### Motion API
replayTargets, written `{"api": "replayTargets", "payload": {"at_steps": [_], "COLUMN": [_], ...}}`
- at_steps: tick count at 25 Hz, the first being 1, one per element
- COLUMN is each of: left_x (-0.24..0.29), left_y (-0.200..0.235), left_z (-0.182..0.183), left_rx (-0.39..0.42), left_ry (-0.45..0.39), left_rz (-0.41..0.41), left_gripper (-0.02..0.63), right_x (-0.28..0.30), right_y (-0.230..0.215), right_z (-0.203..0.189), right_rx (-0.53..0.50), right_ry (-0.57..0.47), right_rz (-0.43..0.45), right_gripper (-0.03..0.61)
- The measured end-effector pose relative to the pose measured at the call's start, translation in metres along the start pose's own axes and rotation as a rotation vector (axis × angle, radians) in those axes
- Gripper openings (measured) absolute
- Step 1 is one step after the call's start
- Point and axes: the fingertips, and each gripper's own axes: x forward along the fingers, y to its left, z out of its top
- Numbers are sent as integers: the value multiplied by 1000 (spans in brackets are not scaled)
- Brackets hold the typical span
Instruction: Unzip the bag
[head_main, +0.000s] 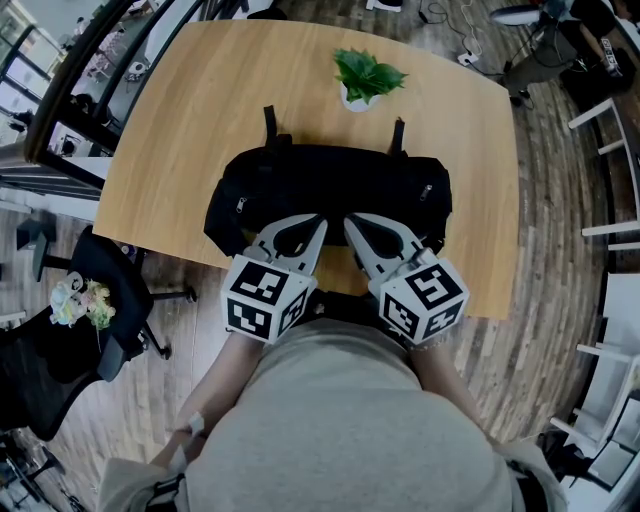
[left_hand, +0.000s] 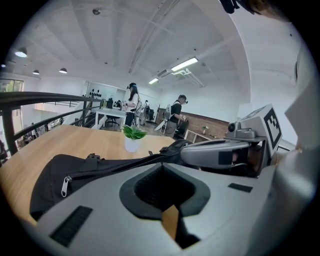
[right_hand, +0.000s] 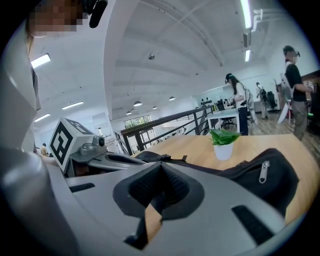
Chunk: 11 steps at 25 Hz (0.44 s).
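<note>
Left gripper (head_main: 322, 222) and right gripper (head_main: 350, 220): jaws together on both, nothing between them.
Tips sit over the near side of the black bag (head_main: 330, 180); can't tell if they touch it. The bag lies flat across the wooden table (head_main: 190, 100), zips looking closed, a potted plant (head_main: 365, 78) just behind it. Hands side by side at the near table edge, grippers angled inward and slightly down.

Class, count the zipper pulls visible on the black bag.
2 zipper pulls: one near the left end of the bag, one near its right end. More may be hidden.
</note>
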Motion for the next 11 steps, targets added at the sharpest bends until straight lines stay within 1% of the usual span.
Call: {"api": "replayTargets", "payload": {"at_steps": [5, 11], "left_x": [1, -1], "left_y": [-6, -3], "left_z": [-4, -6], "left_rx": [7, 3], "left_ry": [16, 16], "left_rz": [-24, -12], "left_gripper": [20, 18], "right_x": [-1, -1], "right_y": [1, -3], "right_z": [-4, -7], "right_rx": [-2, 12], "right_ry": [9, 9], "right_rz": [-1, -8], "right_gripper": [6, 6]}}
